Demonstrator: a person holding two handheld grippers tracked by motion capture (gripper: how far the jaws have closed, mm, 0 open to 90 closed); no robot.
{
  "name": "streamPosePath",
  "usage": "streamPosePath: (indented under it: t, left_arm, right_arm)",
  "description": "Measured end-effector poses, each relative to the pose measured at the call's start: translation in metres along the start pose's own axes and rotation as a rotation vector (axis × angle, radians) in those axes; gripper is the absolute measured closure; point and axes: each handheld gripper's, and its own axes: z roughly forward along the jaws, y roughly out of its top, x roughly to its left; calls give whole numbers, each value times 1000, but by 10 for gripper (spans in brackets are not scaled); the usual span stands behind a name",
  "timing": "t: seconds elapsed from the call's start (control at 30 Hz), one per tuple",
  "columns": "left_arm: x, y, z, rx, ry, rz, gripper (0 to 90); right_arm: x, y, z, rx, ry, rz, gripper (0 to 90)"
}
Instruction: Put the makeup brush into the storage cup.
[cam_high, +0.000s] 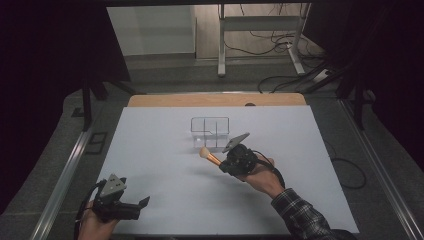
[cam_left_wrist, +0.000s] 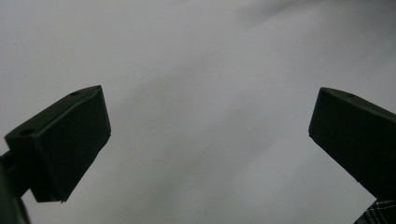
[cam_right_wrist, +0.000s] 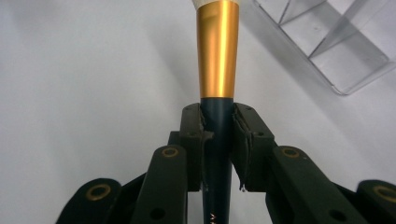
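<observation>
Gold-coloured metal forms the ferrule of the makeup brush (cam_right_wrist: 217, 49), which the right claw (cam_right_wrist: 218, 122) grips by its dark handle. In the right gripper view the handle runs straight up between the two black jaws, and both pads press on it from either side just below the point where the gold ferrule begins. The ferrule and the pale bristle base extend beyond the jaw tips, away from the claw body.

In the high view the right claw (cam_high: 223, 162) sits near the middle of the white worktop (cam_high: 150, 150), with the brush (cam_high: 210, 156) projecting from it up and to the left. The pale bristle head lies just beside the near edge of a clear plastic organiser (cam_high: 210, 131), which stands on the worktop and is divided into compartments. Whether the bristles touch the organiser wall cannot be determined. In the right gripper view the organiser (cam_right_wrist: 336, 42) appears to the upper right of the brush, apart from the ferrule.

The left claw (cam_high: 145, 202) rests at the near left part of the worktop, well apart from the brush and the organiser. In the left gripper view its jaws stand wide apart with nothing between them, over bare white surface.
</observation>
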Motion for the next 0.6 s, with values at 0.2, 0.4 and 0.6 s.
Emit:
streamPosePath:
  t: [0.2, 0.4, 0.6]
  left_arm:
    - [0, 0, 0, -2, -4, -1, 0]
    - [1, 0, 0, -4, -7, -6, 0]
    - [1, -1, 0, -8, -9, -14, 0]
  right_arm:
    - [-4, -1, -4, -24, -11, 14, 743]
    - [-7, -1, -9, -46, -19, 38, 744]
    - [-11, -1, -16, -77, -25, 60, 744]
